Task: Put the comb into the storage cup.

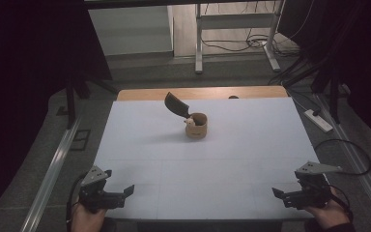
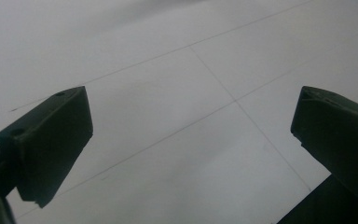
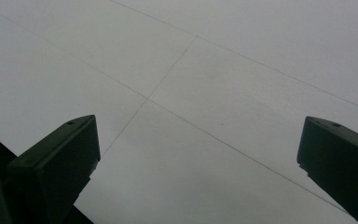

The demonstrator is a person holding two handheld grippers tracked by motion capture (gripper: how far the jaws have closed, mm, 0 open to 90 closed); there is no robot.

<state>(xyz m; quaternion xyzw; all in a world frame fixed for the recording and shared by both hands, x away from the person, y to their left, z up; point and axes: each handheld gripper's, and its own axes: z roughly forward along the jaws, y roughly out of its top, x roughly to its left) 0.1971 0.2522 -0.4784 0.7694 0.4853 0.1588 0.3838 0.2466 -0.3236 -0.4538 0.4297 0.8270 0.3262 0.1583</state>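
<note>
The left gripper rests with jaws spread wide and empty at the near left corner of the white table; the right gripper sits likewise released at the near right corner; well beyond both, toward the table's far middle, stands a round wooden cup, a dark spatula leaning out of it.

White table, wooden cup mid-top

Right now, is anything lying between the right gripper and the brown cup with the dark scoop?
Nothing: the high view shows bare white table between the right gripper and the cup.
</note>
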